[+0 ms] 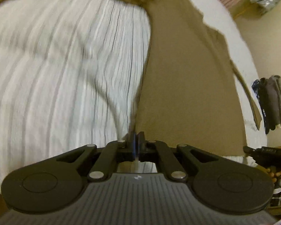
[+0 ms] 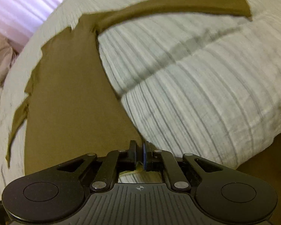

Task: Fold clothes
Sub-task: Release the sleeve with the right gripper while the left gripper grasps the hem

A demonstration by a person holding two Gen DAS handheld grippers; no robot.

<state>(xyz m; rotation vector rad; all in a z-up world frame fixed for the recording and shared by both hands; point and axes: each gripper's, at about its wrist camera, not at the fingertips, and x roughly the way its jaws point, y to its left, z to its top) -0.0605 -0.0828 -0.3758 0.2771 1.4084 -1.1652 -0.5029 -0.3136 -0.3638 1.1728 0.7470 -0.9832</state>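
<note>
A brown long-sleeved garment [image 1: 189, 78] lies spread on a white ribbed bedcover [image 1: 65, 75]. My left gripper [image 1: 136, 137] is shut on the garment's lower left corner, its jaws pressed together on the hem. In the right wrist view the same garment [image 2: 71, 97] stretches away, one sleeve [image 2: 177, 5] reaching out to the far right. My right gripper [image 2: 139, 148] is shut on the garment's lower right corner. The other gripper [image 1: 266, 152] shows at the right edge of the left wrist view. The views are motion-blurred.
The white bedcover [image 2: 196, 86] has a fold ridge running across it. Dark clothes [image 1: 271, 103] hang at the right beyond the bed. A pink curtain [image 2: 18, 5] and a crumpled pale cloth [image 2: 1, 60] lie beyond the bed's far left.
</note>
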